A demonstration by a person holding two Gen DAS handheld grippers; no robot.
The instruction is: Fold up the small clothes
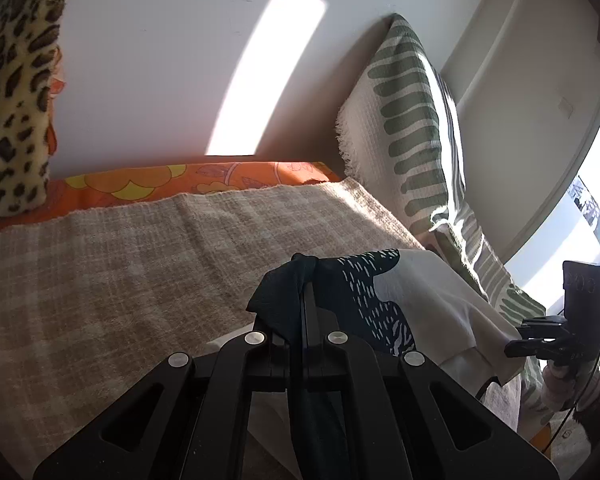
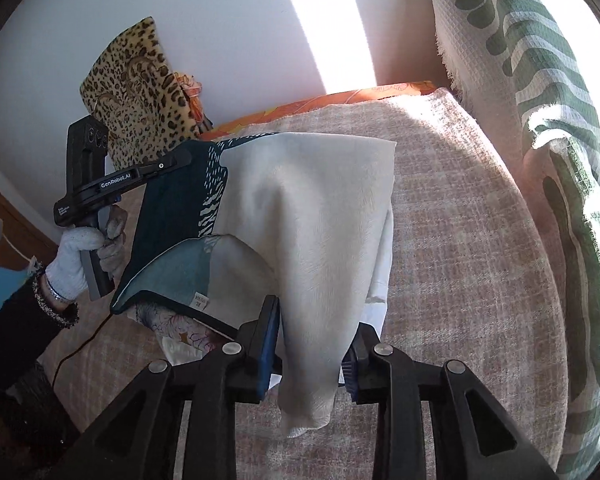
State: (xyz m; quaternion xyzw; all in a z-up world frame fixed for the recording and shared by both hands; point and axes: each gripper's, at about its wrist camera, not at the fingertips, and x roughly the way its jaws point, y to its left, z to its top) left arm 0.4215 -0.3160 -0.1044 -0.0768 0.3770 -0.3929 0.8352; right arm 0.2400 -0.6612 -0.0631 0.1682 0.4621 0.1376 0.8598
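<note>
**Garment held up over the bed by the left gripper; right gripper's jaws standing apart around a hanging corner**

Item under inspection: one small garment (image 2: 312,216), cream cloth with a dark teal patterned panel. It hangs above a beige woven blanket (image 2: 460,240) spread on the bed, partly raised and partly draped, with its lower fold near the blanket.

Left gripper (image 1: 302,276): jaws together, clamped on the dark teal edge of the garment. The right wrist view confirms this, showing the fingers pinched on the teal corner and a gloved hand (image 2: 80,256) on the handle.

Right gripper (image 2: 312,344): jaws apart. A cream corner of the garment hangs down between the two blue pads (image 2: 269,344). Neither pad appears to press on the cloth, so this side is judged released or not yet gripped.

Surroundings: a leopard-print cushion (image 2: 140,92) stands against the wall, a green-and-white patterned throw (image 2: 560,120) lies along the right, and an orange floral sheet (image 1: 140,188) shows beyond the blanket.

Assessment: the step in hand appears to be laying the garment out or bringing one edge over for a fold. Progress is judged early; no finished fold is visible.

Next move calls for: lowering the cloth flat onto the blanket, keeping the teal edge taut, and securing a definite hold on the cream corner before any fold is drawn across.
</note>
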